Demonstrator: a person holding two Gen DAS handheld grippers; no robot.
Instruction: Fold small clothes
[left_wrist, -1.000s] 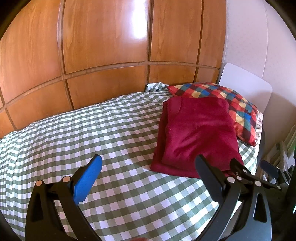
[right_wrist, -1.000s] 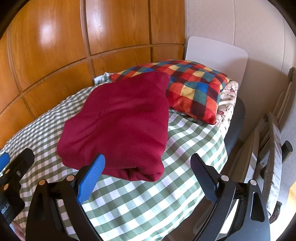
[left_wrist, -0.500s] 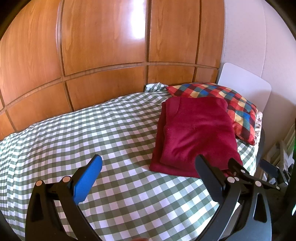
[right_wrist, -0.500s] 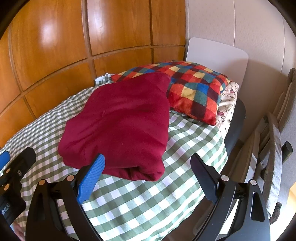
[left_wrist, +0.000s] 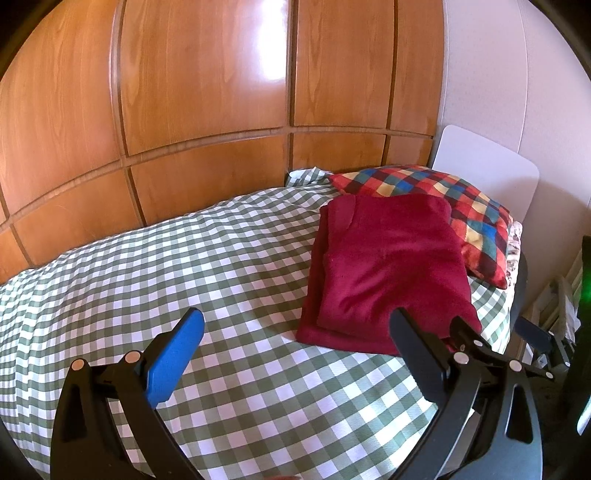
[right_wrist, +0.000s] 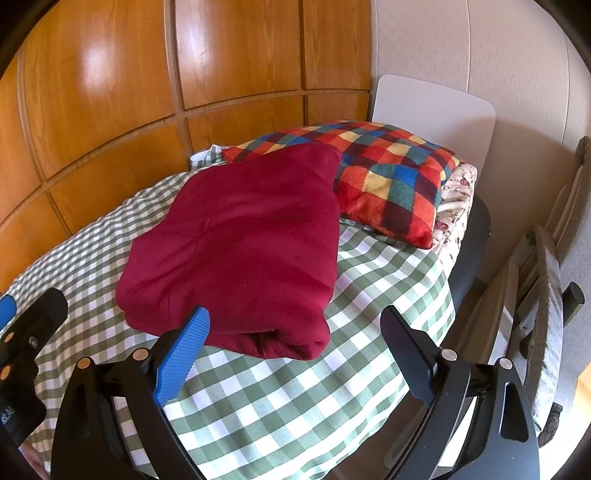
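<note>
A dark red garment (left_wrist: 388, 266) lies folded in a neat rectangle on the green-and-white checked cloth (left_wrist: 184, 266), its far end against a multicoloured checked pillow (left_wrist: 472, 206). In the right wrist view the red garment (right_wrist: 240, 243) sits just beyond the fingers. My left gripper (left_wrist: 295, 336) is open and empty, held above the cloth to the near left of the garment. My right gripper (right_wrist: 295, 332) is open and empty, just short of the garment's near folded edge.
Wooden wall panels (left_wrist: 207, 110) stand behind the cloth. A white board (right_wrist: 436, 118) stands behind the pillow. A floral fabric (right_wrist: 454, 195) lies under the pillow's right side. A folded chair (right_wrist: 546, 295) stands to the right, past the cloth's edge.
Both grippers have drawn back and up slightly from the garment. The garment has not moved and both grippers stay open.
</note>
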